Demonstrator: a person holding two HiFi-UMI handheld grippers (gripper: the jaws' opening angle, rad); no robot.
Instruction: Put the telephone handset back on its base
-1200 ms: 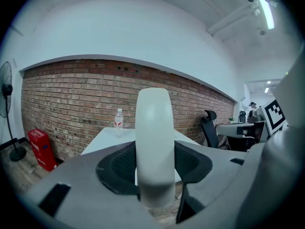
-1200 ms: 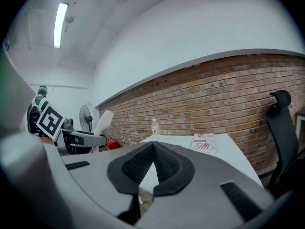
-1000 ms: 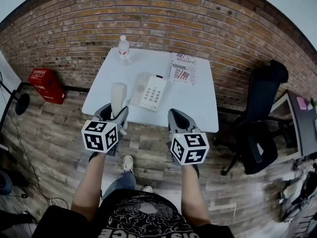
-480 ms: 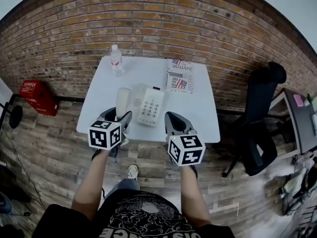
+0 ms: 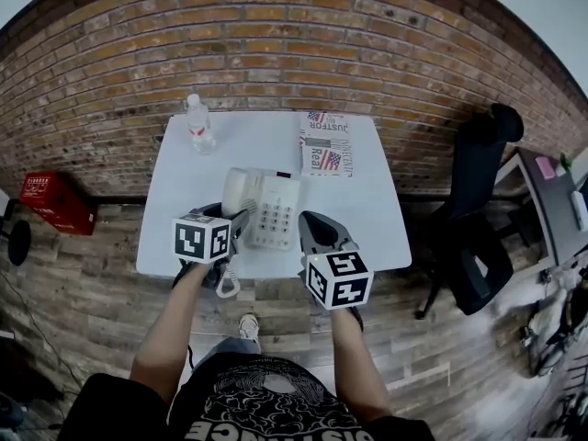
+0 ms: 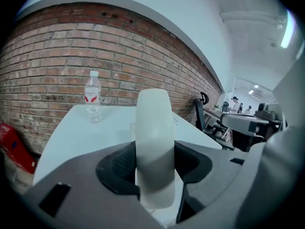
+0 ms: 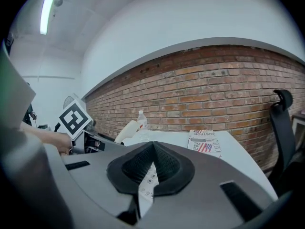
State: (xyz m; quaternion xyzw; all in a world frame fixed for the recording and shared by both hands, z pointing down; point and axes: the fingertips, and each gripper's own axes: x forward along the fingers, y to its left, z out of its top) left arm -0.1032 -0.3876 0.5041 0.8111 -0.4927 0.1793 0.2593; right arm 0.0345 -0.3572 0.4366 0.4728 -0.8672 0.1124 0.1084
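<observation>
**Edges and room.** The white rectangular counter (image 5: 367, 214) backs onto a red brick wall (image 5: 386, 53). Its near, left and right edges are free. Bare surface lies on both sides of the white push-button telephone base (image 5: 276, 211), which stands mid-counter, close to the near edge. A black office chair (image 5: 478, 200) stands near the right edge. On the left is wood-plank floor (image 5: 92, 283).

**Task items.** The left gripper (image 6: 155, 166) is clamped on the cream plastic telephone handset (image 6: 152, 123). The handset sits between its jaws, over the left part of the base. Contact with the base cannot be determined. A pale cord loop (image 5: 227, 283) hangs below the near edge. The right gripper (image 7: 151, 149) has its jaws together with nothing in them, and hovers at the near edge just right of the keypad.

**Surroundings.** A folded newspaper with flag print (image 5: 324, 141) lies flat at the back edge, behind the base. It is not between handset and base.

**Containers.** A clear plastic water bottle with red label (image 5: 197, 124) stands upright and capped at the back left corner, well apart from the base. Its fill level cannot be read. A red plastic crate (image 5: 55, 202) sits on the floor by the wall, well apart from the counter. Its contents are not visible.
</observation>
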